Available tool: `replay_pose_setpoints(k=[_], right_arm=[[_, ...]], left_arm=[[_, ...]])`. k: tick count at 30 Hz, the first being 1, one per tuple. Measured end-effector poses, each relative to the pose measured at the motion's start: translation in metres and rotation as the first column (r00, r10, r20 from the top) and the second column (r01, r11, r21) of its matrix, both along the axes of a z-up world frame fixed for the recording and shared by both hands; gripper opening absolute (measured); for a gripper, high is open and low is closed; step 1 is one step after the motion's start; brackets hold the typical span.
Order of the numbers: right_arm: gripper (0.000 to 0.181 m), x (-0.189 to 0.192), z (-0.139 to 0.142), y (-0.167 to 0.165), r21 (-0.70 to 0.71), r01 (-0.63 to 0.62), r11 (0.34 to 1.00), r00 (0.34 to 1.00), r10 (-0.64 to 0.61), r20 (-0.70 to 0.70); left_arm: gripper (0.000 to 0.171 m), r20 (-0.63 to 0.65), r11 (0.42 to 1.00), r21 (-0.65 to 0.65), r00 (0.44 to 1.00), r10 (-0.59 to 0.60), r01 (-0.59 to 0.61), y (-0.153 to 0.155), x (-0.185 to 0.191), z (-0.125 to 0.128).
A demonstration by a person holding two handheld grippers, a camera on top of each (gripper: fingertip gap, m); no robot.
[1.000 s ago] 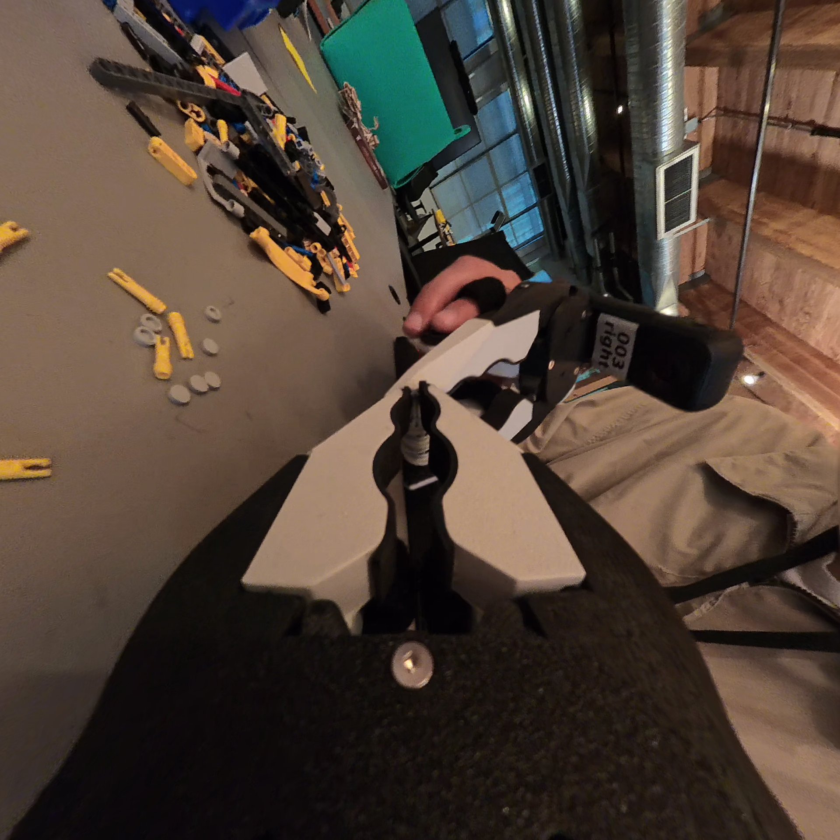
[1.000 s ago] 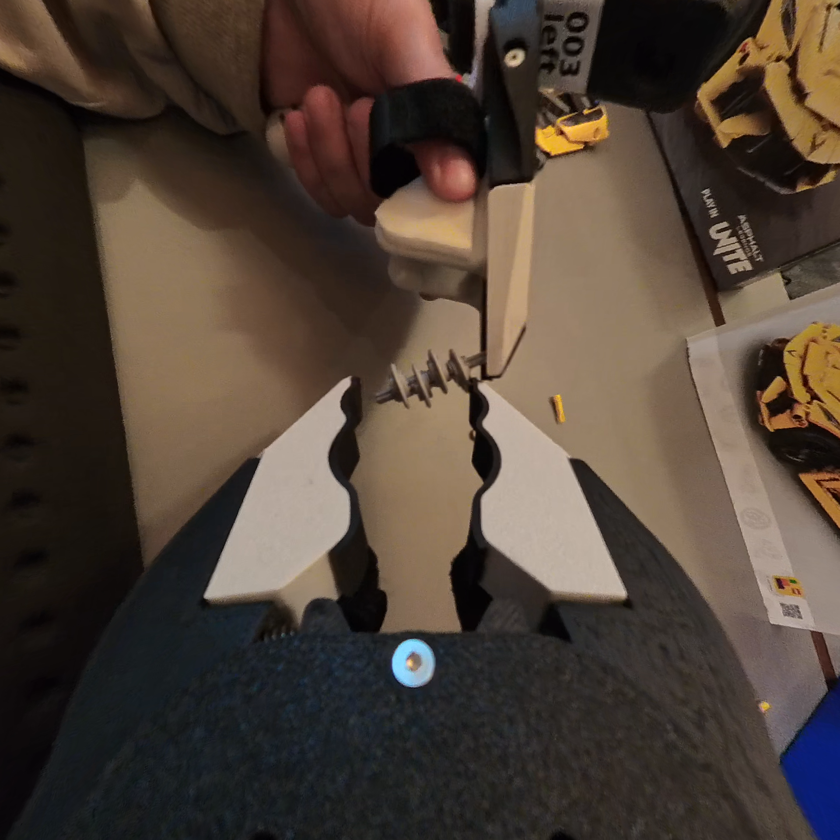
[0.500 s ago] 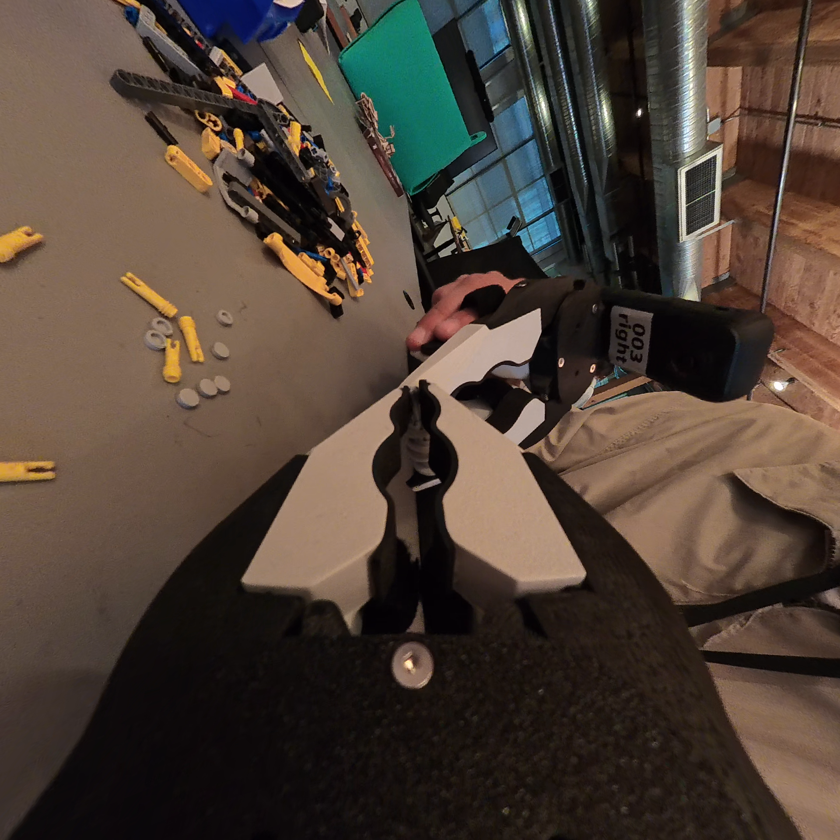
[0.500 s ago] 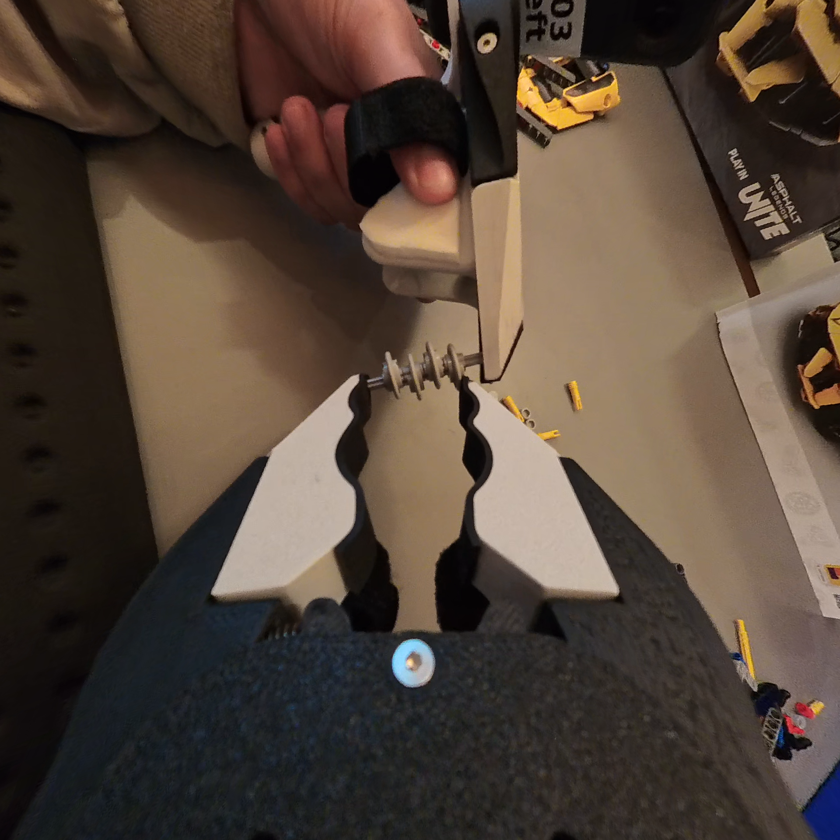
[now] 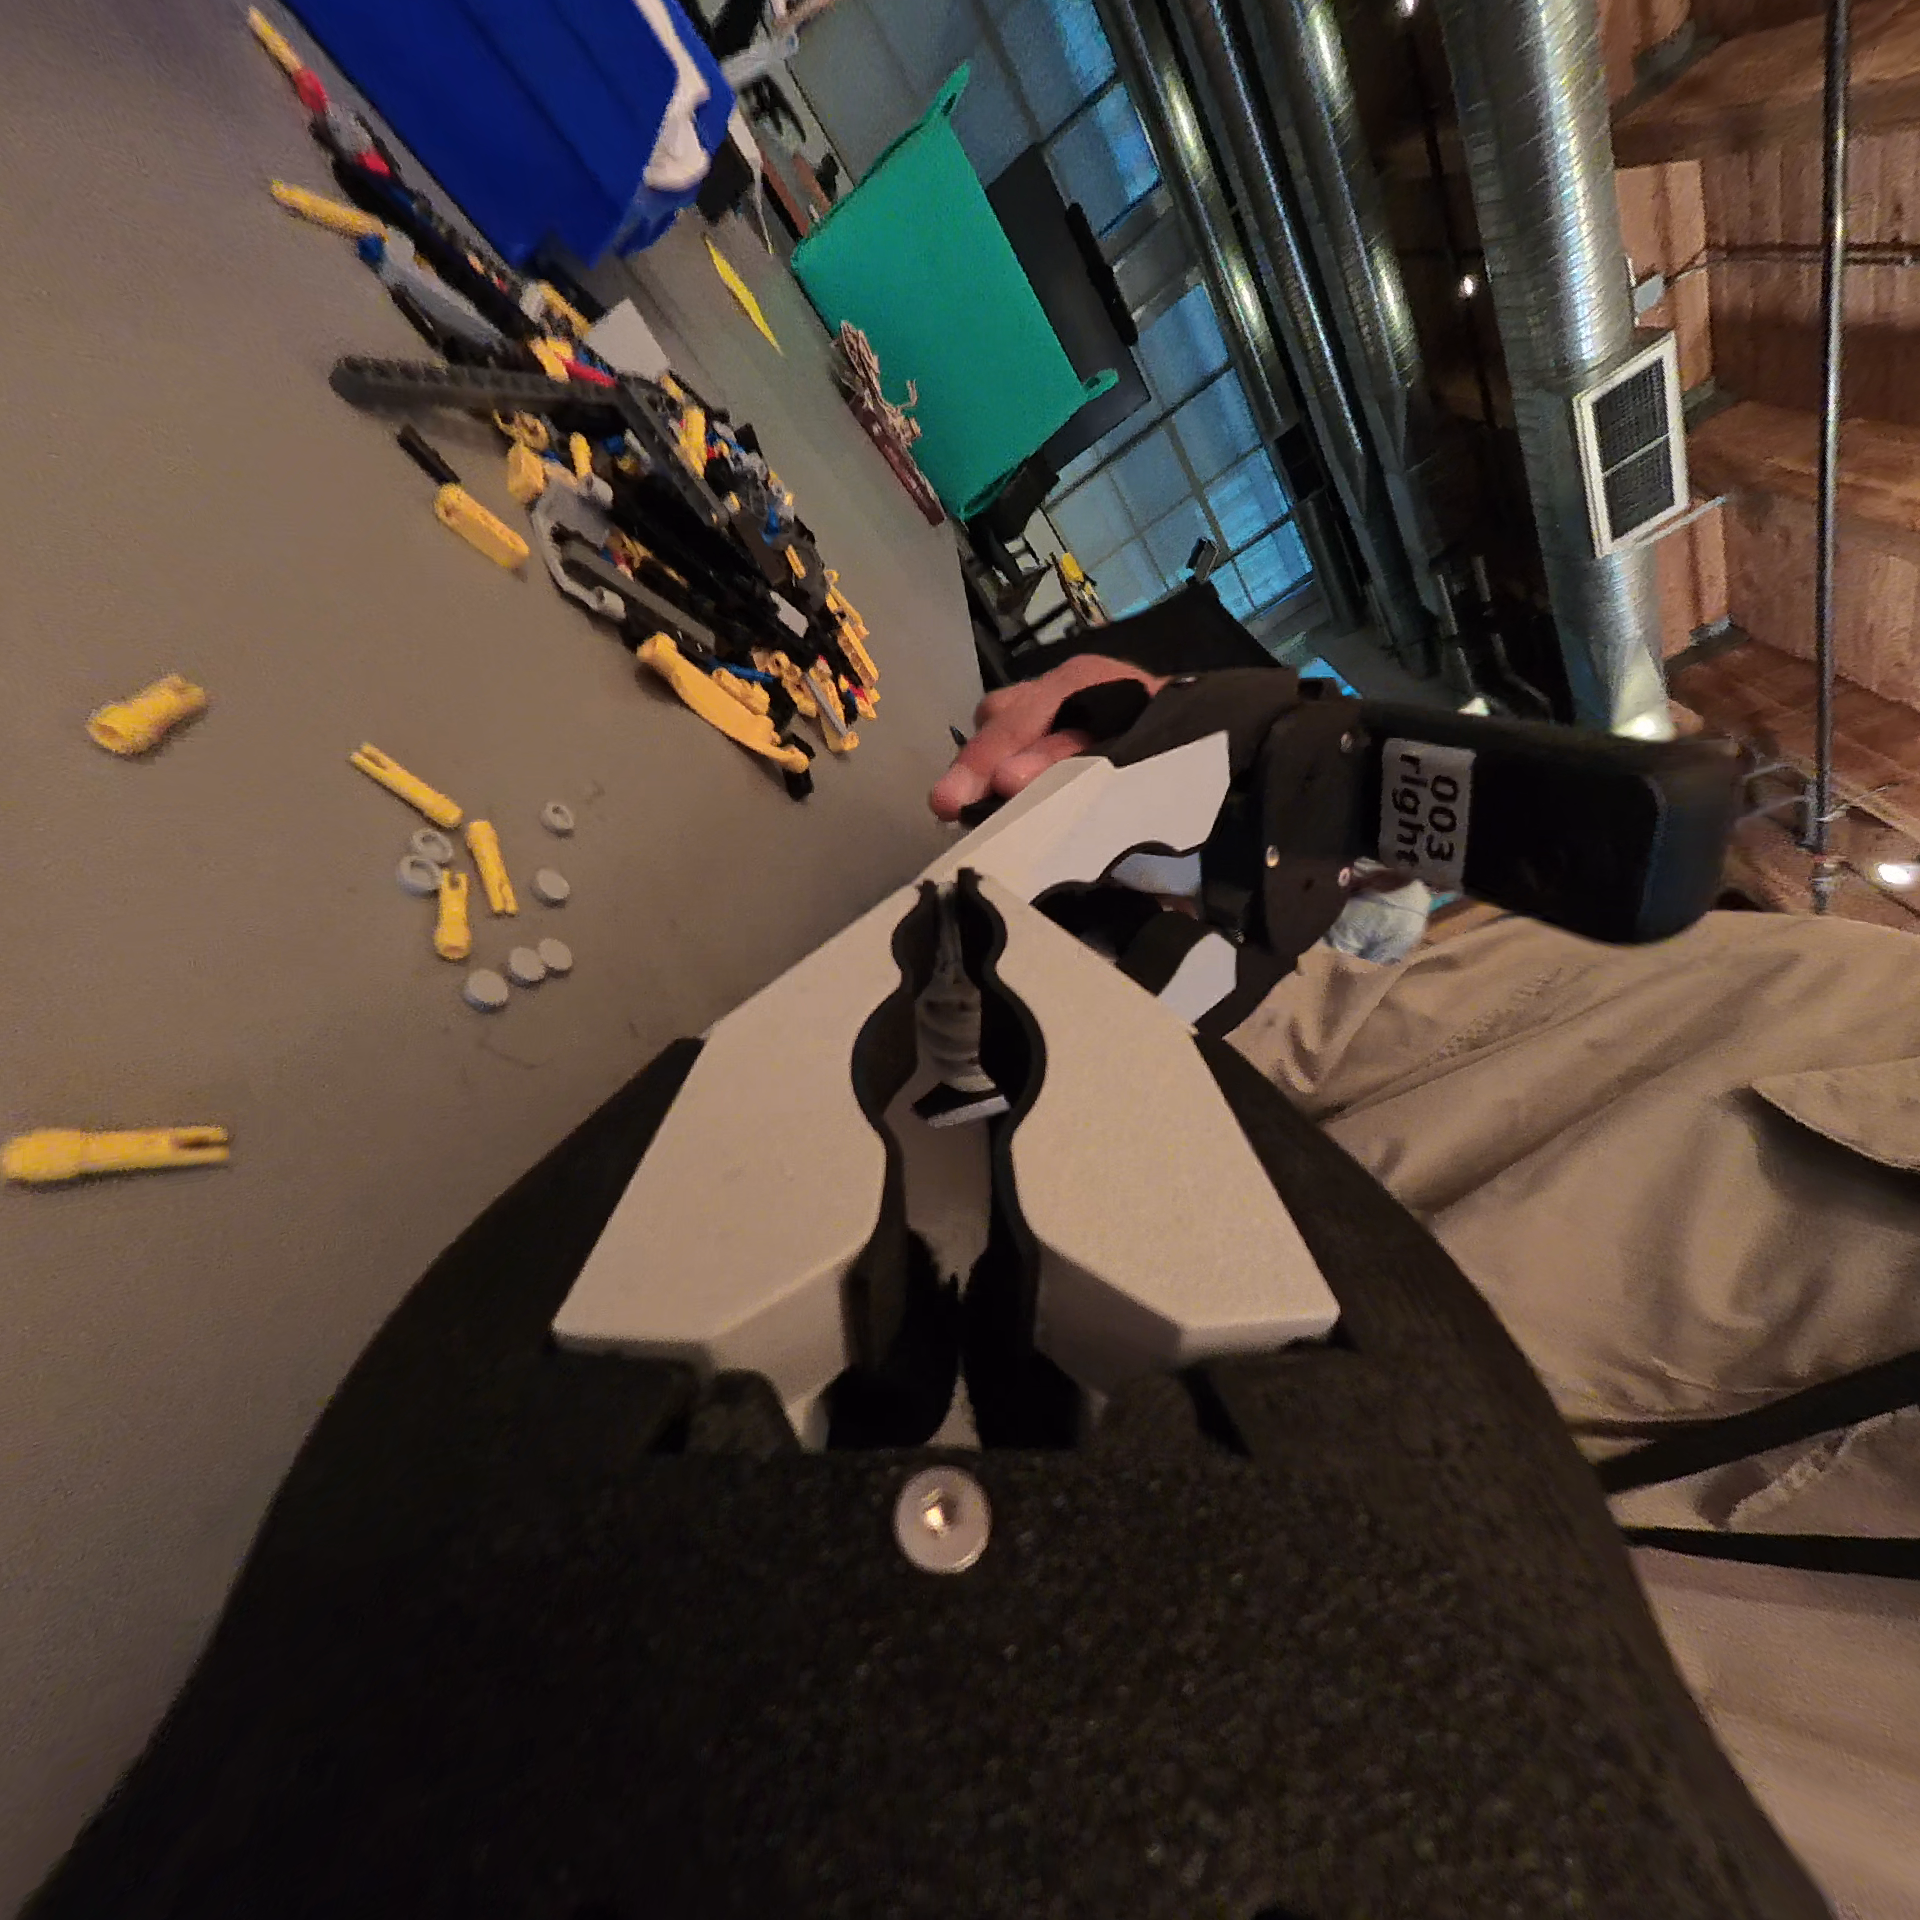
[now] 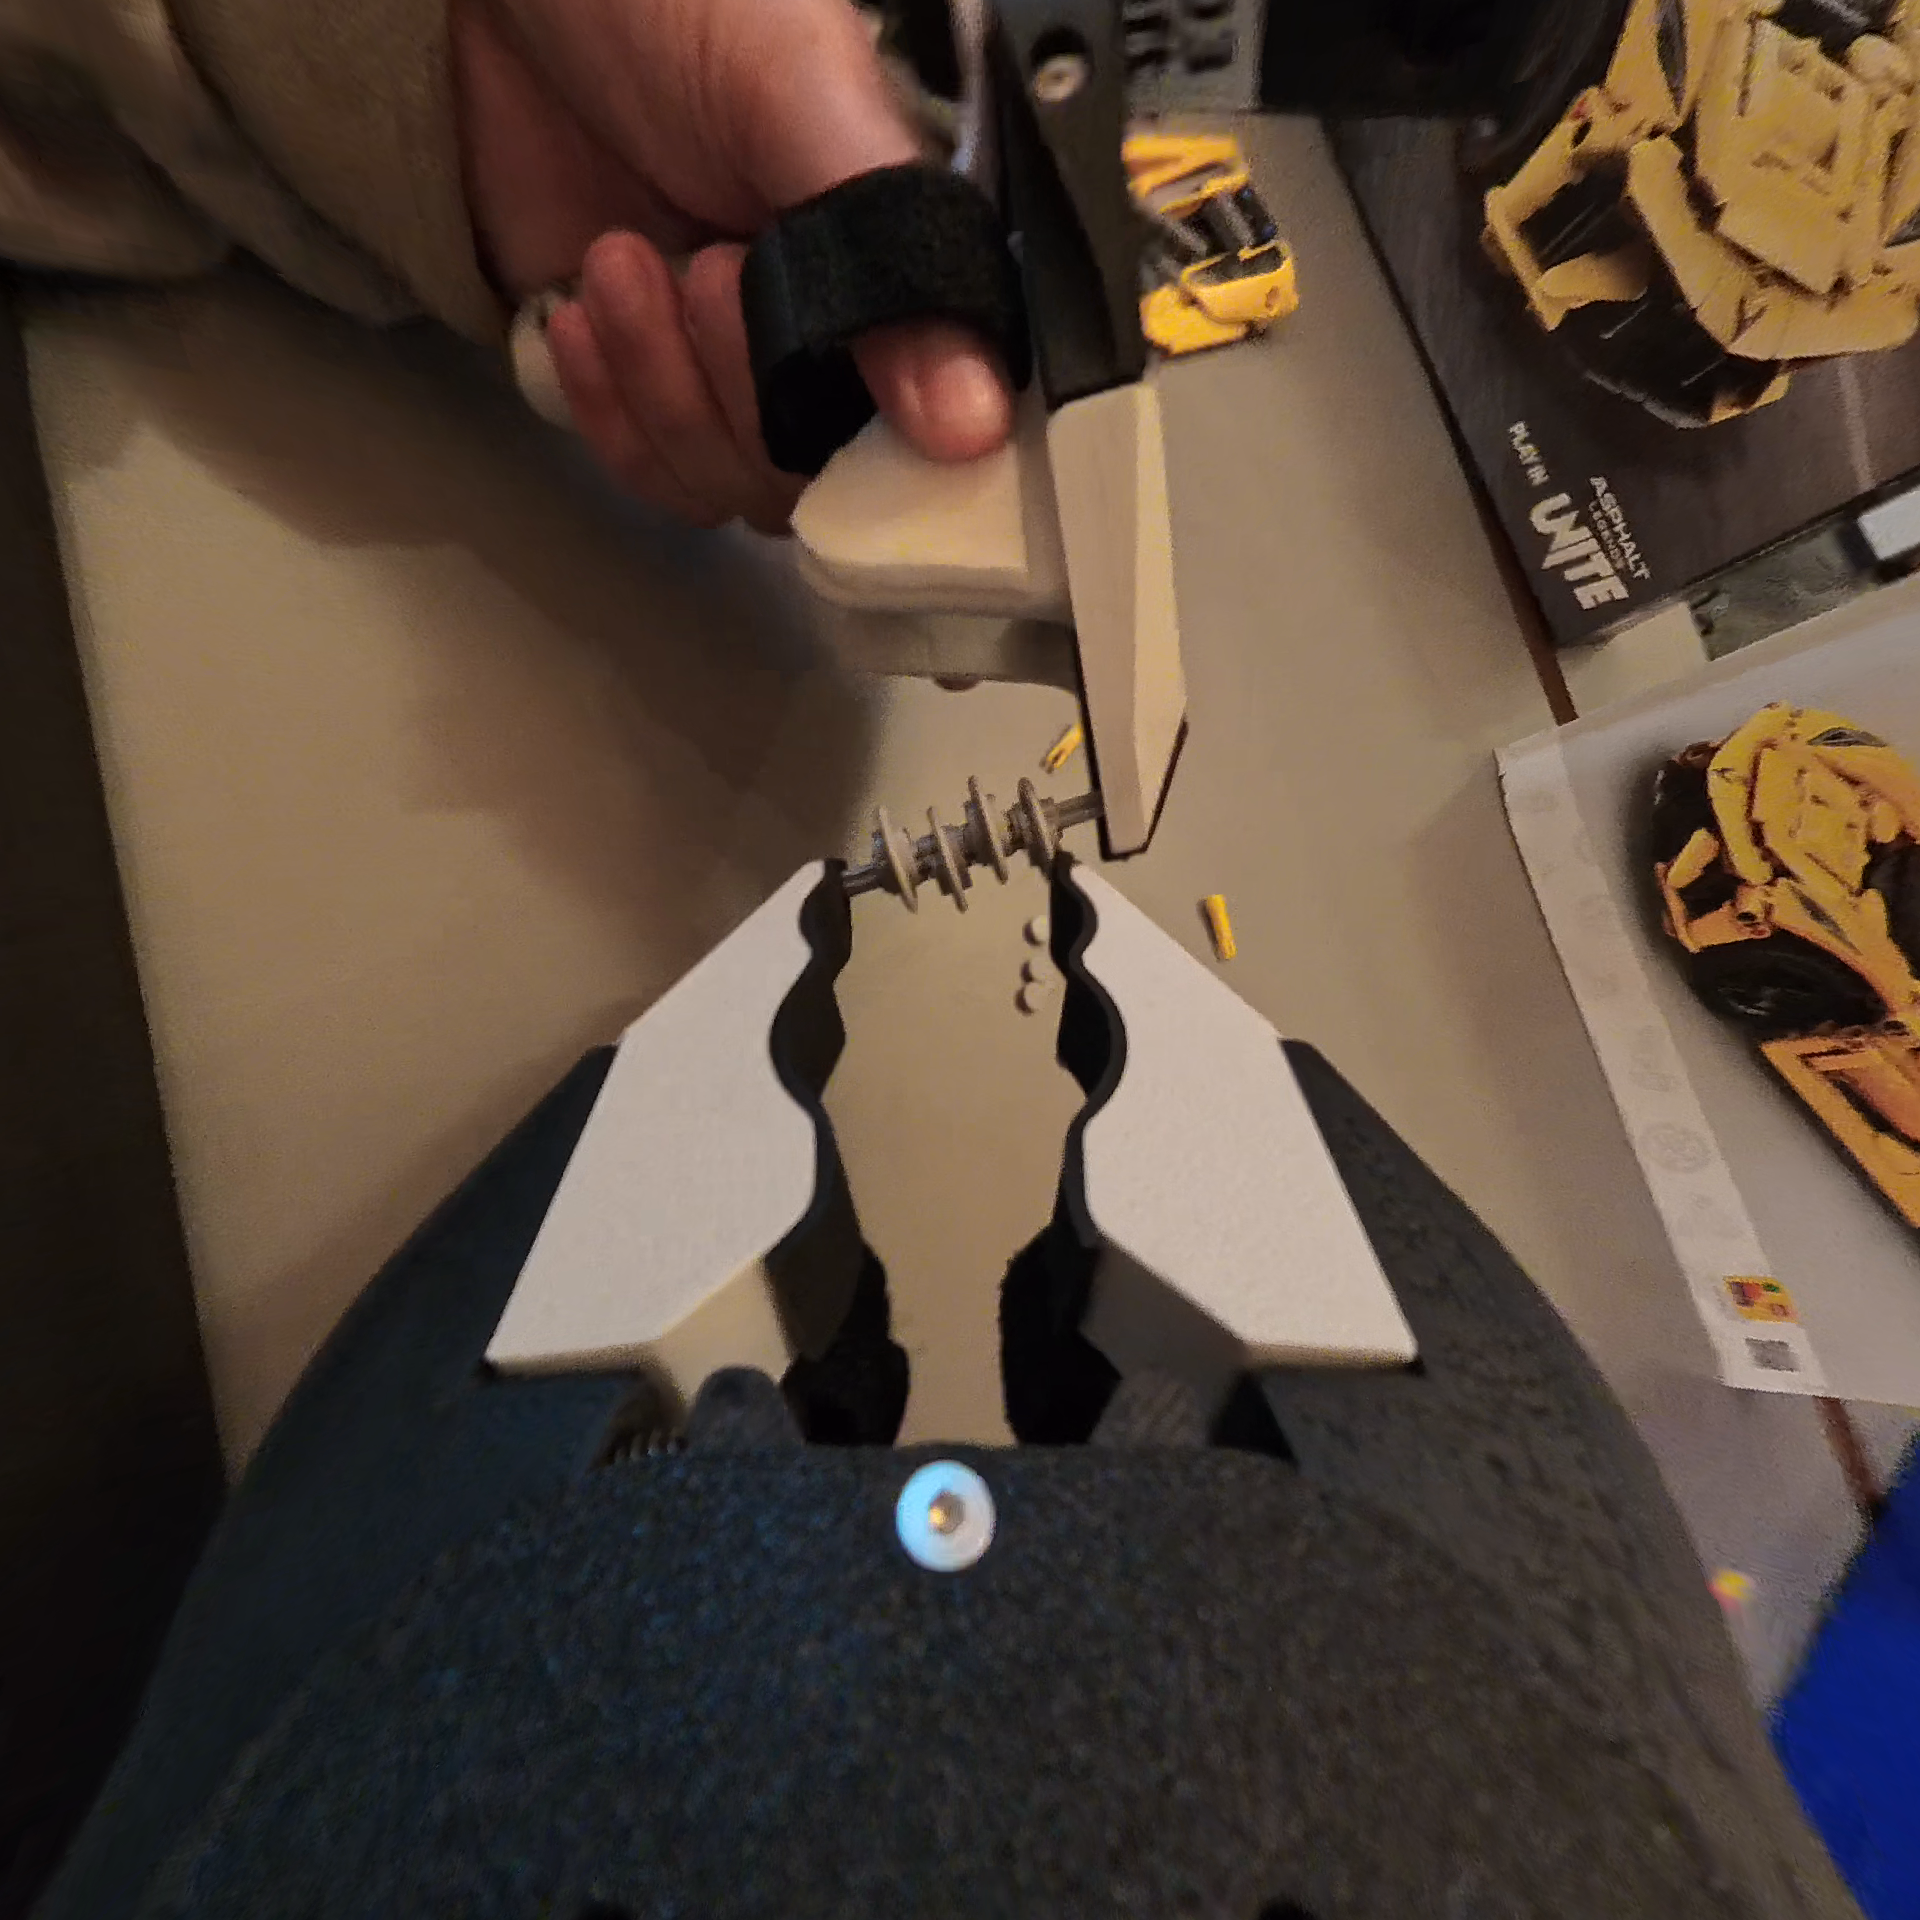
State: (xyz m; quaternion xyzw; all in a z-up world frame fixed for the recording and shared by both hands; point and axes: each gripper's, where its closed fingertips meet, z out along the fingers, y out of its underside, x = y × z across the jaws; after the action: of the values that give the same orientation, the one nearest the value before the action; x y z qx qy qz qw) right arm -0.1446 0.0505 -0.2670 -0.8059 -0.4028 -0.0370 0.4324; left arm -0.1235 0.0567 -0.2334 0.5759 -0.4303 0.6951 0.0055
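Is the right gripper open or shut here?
Open: the right gripper shows a clear gap between its fingers, their tips flanking the axle held by the left gripper.

A flat grey-beige tabletop [image 5: 260,1039] carries a heap of black, yellow and grey plastic building pieces [image 5: 675,540], with loose yellow pins [image 5: 405,784] and small grey round discs [image 5: 514,966] scattered nearer. A blue plastic bin [image 5: 540,94] stands beyond the heap. Elsewhere on it lie a dark printed box picturing a yellow car [image 6: 1621,312], a white printed instruction sheet [image 6: 1683,1039] and a small yellow model part [image 6: 1216,270].

Left of my left tongs [image 5: 948,894], yellow pins [image 5: 488,868] and grey discs [image 5: 520,966] are lying scattered on the table [image 5: 260,582], with a brick pile [image 5: 707,561] sitting beyond. Right of my right tongs [image 6: 940,873], a printed sheet [image 6: 1621,1039] is lying below a car box [image 6: 1621,312].
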Motion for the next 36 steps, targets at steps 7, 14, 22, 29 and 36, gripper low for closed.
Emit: replay_pose_setpoints(k=[7,14,22,29,36], right_arm=[[0.052,0.002,0.025,0.011,-0.111,0.166,0.980,0.732,-0.198,-0.652],[0.038,-0.003,0.049,0.005,-0.187,0.004,0.982,0.381,-0.174,-0.908],[0.018,-0.008,0.040,0.000,-0.228,-0.059,0.972,0.373,-0.191,-0.908],[0.017,-0.028,0.008,-0.016,-0.317,-0.102,0.943,0.522,-0.221,-0.824],[0.018,0.061,-0.023,0.006,-0.285,0.335,0.898,0.708,-0.439,-0.553]], left_arm=[[0.003,0.196,0.983,-0.041,0.964,0.182,-0.177,0.030,-0.001,0.038],[0.003,0.302,0.991,0.016,0.946,0.120,-0.131,0.011,-0.004,0.053],[0.002,0.284,0.954,0.231,0.951,0.124,-0.193,0.005,0.001,0.043],[0.003,0.410,0.893,0.105,0.837,0.362,-0.438,0.077,-0.030,0.087],[0.003,0.349,0.929,0.041,0.877,0.331,-0.367,0.059,-0.021,0.074]])
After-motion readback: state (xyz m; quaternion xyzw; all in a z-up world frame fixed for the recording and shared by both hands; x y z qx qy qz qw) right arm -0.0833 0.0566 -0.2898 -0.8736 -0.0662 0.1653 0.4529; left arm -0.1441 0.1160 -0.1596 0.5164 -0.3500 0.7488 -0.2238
